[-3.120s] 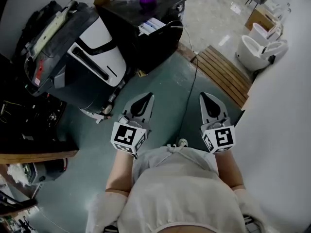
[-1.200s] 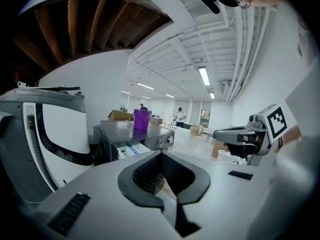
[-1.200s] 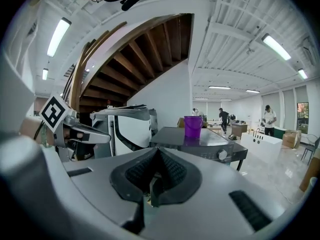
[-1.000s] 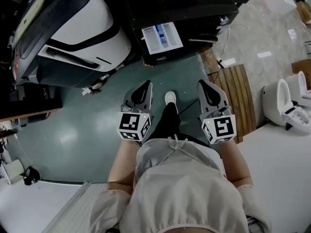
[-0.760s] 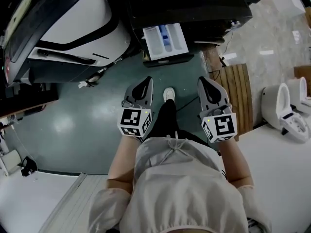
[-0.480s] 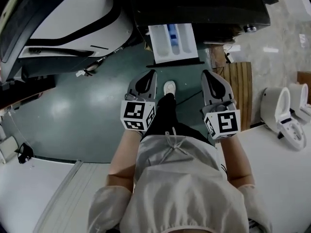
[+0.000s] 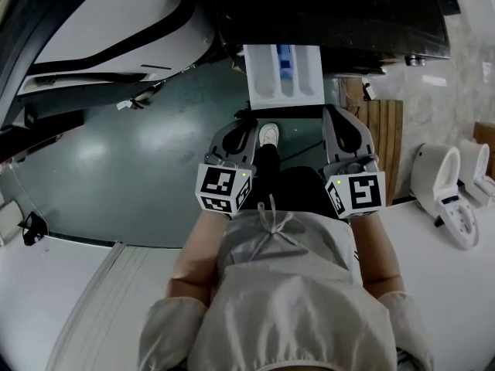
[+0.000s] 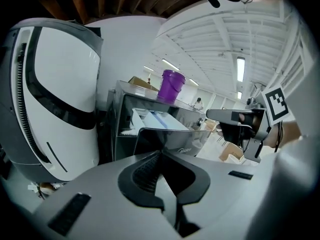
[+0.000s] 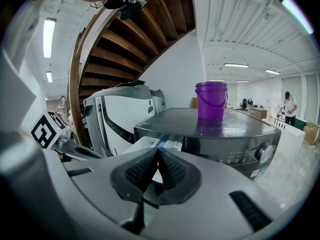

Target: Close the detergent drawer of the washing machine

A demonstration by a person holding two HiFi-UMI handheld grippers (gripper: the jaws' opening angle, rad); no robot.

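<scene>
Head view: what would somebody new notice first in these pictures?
The white detergent drawer sticks out open from the dark washing machine, just ahead of both grippers. The left gripper and right gripper hang near it, jaws together, holding nothing. In the right gripper view, a bright purple bucket stands on top of the machine.

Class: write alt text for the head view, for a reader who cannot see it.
Seen from above, the detergent drawer of a dark washing machine stands pulled open. A person holds the left tongs and right tongs, both shut, side by side near it.
</scene>
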